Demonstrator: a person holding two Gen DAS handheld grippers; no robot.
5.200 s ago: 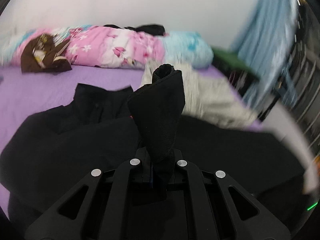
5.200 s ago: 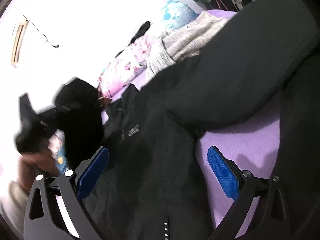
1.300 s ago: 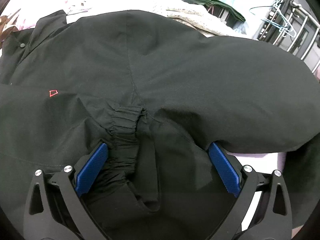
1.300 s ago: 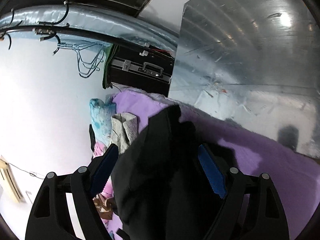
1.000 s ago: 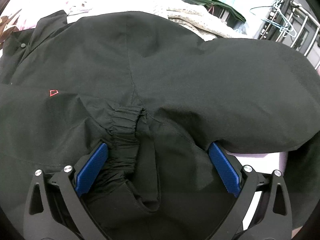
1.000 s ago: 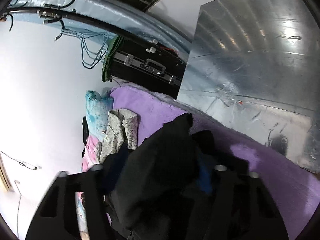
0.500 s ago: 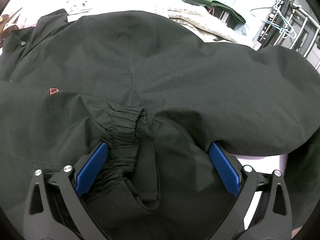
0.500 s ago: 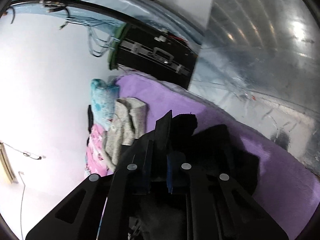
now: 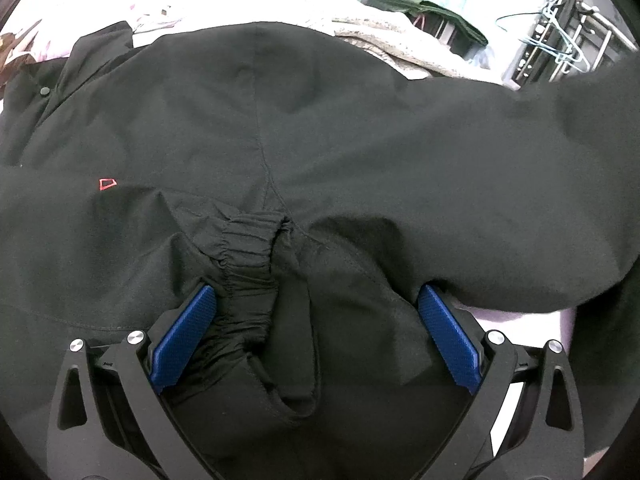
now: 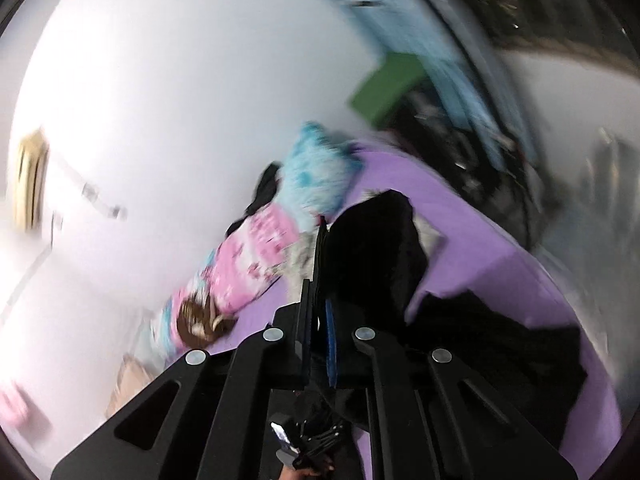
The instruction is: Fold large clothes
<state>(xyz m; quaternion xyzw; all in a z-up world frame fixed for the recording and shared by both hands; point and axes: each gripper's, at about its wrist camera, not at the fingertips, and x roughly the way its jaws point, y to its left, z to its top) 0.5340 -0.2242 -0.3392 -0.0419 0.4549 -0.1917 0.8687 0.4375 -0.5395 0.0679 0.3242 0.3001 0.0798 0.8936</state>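
A large black jacket (image 9: 320,128) lies spread on the purple bed and fills the left wrist view. One sleeve lies folded across the body, its elastic cuff (image 9: 250,252) between the blue pads. My left gripper (image 9: 316,312) is open, its fingers resting either side of the cuff without gripping it. My right gripper (image 10: 320,308) is shut on the jacket's other sleeve (image 10: 372,252), black fabric bunched above the closed fingers and lifted over the purple bed (image 10: 500,264). The right wrist view is blurred by motion.
A pink floral quilt (image 10: 244,264) and a blue pillow (image 10: 320,172) lie along the white wall. A grey knit garment (image 9: 392,44) lies behind the jacket. A green cloth (image 9: 424,4) and a rack with hangers (image 9: 568,40) stand at the far right.
My right gripper closed on the black sleeve about half a second ago and has since swung up and left with it. My left gripper stays open over the cuff.
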